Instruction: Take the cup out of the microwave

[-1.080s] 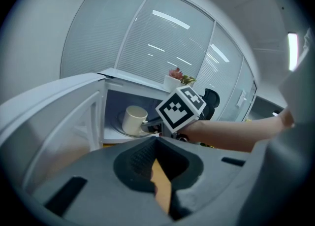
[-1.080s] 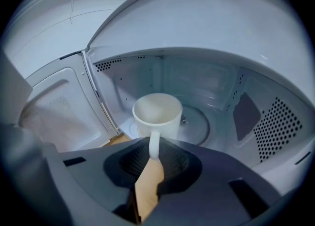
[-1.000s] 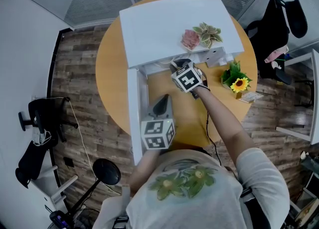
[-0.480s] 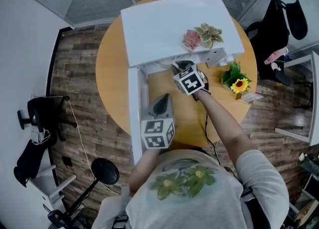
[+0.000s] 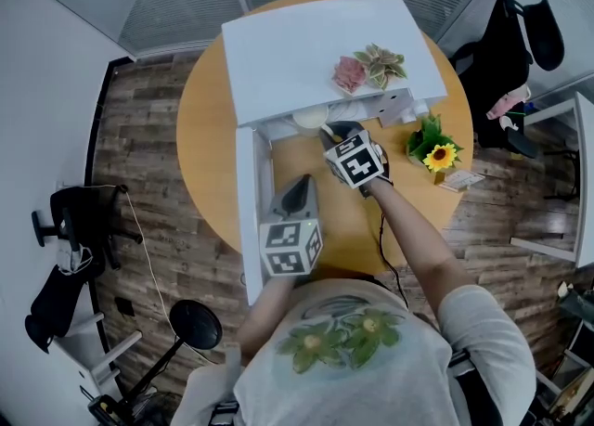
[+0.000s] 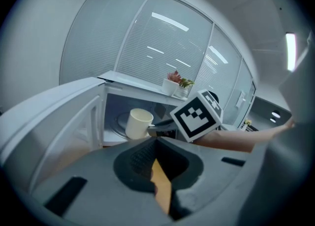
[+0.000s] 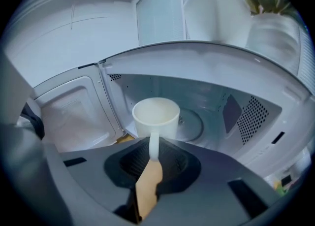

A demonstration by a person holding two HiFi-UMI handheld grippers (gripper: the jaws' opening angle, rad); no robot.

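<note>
A cream cup (image 7: 156,116) hangs by its handle in my right gripper (image 7: 154,153), whose jaws are shut on that handle. The cup sits at the mouth of the white microwave (image 7: 246,97), just above the front of the glass turntable (image 7: 193,125). In the head view the cup (image 5: 309,119) shows below the microwave's (image 5: 306,44) front edge, with the right gripper (image 5: 336,134) behind it. My left gripper (image 5: 301,194) rests beside the open door (image 5: 252,201), shut with nothing in it. From the left gripper (image 6: 156,144) view, the cup (image 6: 139,123) is straight ahead.
The microwave stands on a round wooden table (image 5: 204,136), its door swung out to the left. Small potted plants (image 5: 369,66) sit on its top. A sunflower pot (image 5: 436,151) and a card (image 5: 464,180) lie to the right of my right arm.
My right gripper has drawn back toward me and a little up with the cup, which now shows at the microwave's mouth in the head view. The left gripper has stayed put.
</note>
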